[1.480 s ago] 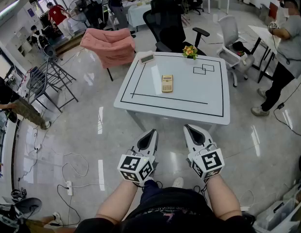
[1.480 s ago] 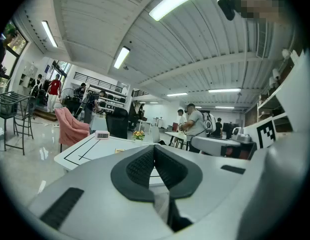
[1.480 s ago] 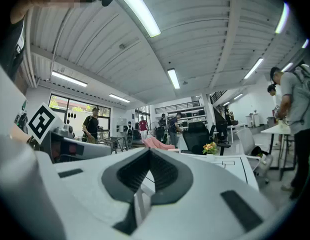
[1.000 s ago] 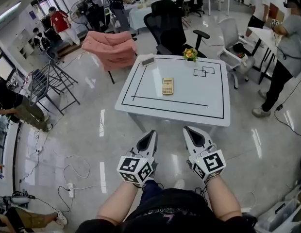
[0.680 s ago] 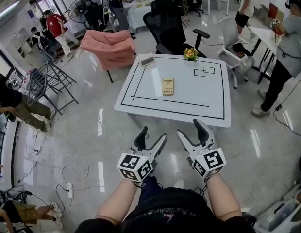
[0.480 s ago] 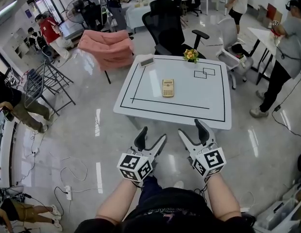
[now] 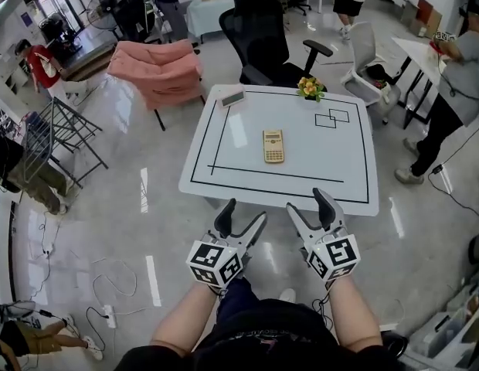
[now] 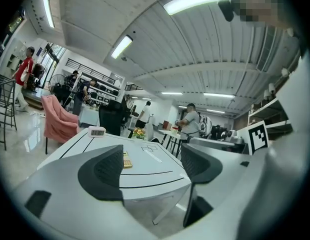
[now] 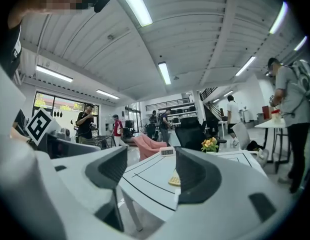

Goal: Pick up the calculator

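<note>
A yellow calculator lies flat near the middle of a white table marked with black lines. It also shows past the jaws as the calculator in the left gripper view and the calculator in the right gripper view. My left gripper and right gripper hang side by side just short of the table's near edge, both open and empty, well apart from the calculator. Their jaws have just been opening, with nothing between them.
On the table's far side stand a small white clock and a pot of flowers. A black office chair and a pink-draped chair stand behind it. A person stands at right by another table.
Both grippers went from shut to open. The table has come closer and now lies just ahead of the fingertips.
</note>
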